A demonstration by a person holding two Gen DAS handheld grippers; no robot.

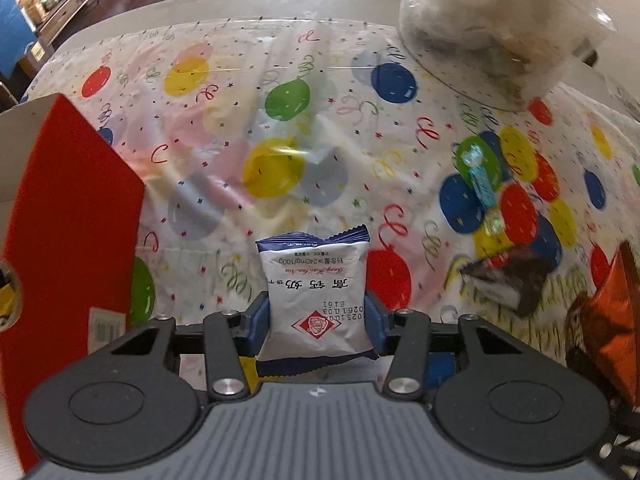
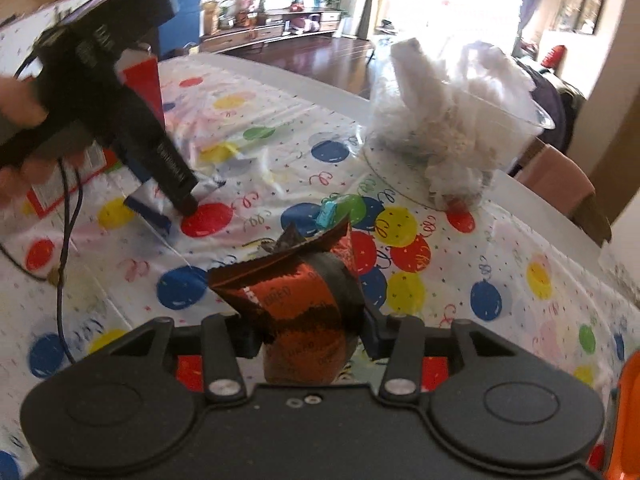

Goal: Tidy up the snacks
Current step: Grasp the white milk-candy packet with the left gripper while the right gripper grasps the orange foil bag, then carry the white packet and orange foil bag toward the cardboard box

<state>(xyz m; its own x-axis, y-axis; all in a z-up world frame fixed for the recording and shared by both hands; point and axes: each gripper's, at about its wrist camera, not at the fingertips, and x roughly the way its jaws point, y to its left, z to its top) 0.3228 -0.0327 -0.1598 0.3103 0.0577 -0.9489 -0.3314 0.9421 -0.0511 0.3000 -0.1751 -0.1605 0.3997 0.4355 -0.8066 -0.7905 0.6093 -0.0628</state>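
Left wrist view shows the left tongs (image 1: 318, 312) closed on a white and blue biscuit packet (image 1: 316, 296), which stands upright between the blue pads, above the balloon-print cloth of the worktop (image 1: 240, 80). Just to the left stands a red cardboard box (image 1: 76, 216), open-topped as far as can be told, and it looks like the place where the snacks are to go. Right wrist view shows the right tongs (image 2: 310, 334) clamped on a crumpled orange-brown snack bag (image 2: 304, 300), held over the cloth. So both tongs carry a snack and neither snack is in the box yet. Further out, loose on the cloth, lie a small light-blue wrapped candy (image 1: 482, 184) and a dark wrapper (image 1: 508, 280), well apart from the box; these seem left to gather. At the far edge of the worktop sits a clear plastic bag of white stuff (image 2: 452, 120). By my judgement the task is partway: two items in hand, at least two more waiting.
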